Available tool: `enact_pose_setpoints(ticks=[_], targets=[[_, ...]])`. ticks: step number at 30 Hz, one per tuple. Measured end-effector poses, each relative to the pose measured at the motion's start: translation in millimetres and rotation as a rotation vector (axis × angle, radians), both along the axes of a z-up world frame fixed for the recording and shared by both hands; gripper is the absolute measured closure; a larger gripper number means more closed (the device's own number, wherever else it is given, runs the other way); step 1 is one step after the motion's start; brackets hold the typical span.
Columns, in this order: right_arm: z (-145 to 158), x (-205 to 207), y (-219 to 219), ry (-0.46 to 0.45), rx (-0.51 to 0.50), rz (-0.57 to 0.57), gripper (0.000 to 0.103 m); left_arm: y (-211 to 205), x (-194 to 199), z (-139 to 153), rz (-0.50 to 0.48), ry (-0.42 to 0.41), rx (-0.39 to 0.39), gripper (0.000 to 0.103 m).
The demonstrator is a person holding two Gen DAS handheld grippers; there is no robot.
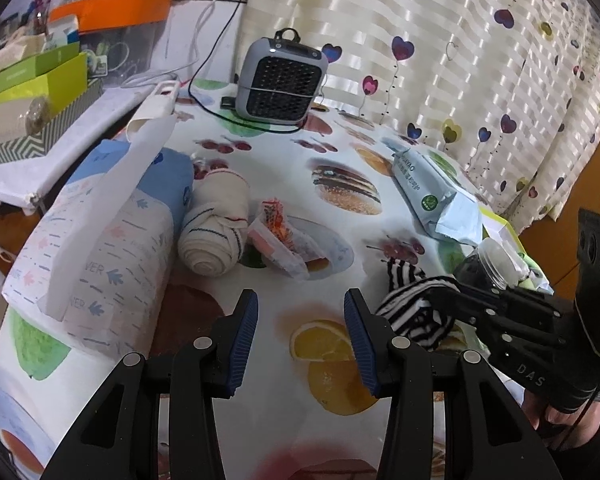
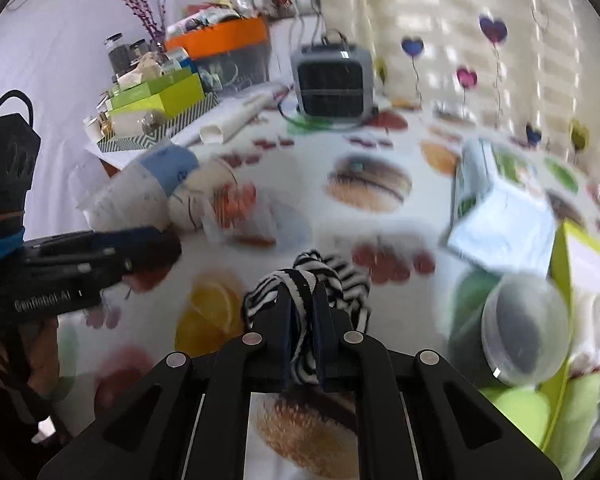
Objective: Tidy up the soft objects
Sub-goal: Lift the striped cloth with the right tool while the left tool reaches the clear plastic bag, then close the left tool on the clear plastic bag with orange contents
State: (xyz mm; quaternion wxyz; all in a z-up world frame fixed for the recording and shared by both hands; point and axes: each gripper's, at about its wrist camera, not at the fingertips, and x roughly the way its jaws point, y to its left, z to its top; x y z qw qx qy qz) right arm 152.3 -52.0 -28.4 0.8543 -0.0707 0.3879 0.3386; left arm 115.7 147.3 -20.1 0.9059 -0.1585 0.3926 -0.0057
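Table under a fruit-and-burger print tablecloth [image 1: 324,128], heart-pattern curtain behind, clutter of boxes along the far left edge.

Striped black-and-white cloth [image 2: 336,280] lies bunched on the tablecloth, just beside the printed orange slice. Right gripper [image 2: 302,316] pressed together on a fold of it; fabric shows between the pads, the rest trailing onto the table. Right view is blurred.

Left gripper [image 1: 300,320] spread wide, empty, poised over the orange slice, just left of the cloth.

Beyond the cloth: clear lidded jar [image 2: 524,328] close on its right, pale blue packet [image 1: 432,196] behind that. Rolled bandage [image 1: 214,228] and soft tissue pack [image 1: 112,236] well left of it, snack wrapper [image 1: 278,236] between. Small grey heater [image 1: 280,80] far behind.

Judgement: lift straight and slow so the fold doesn't slip; keep trailing fabric off the jar. Left gripper could take the loose end.
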Motion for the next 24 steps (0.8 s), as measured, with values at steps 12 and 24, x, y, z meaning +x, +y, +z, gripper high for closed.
enact_pose_setpoints(ticks=[12,24], targets=[[5,-9,-8,-0.088,-0.042,-0.020,0.085,-7,13,-7,-0.020,0.016,-0.003,0.058],[9,-8,-16,-0.100,-0.006,-0.034,0.085,-6,57,-30,0.046,0.095,-0.032,0.057]])
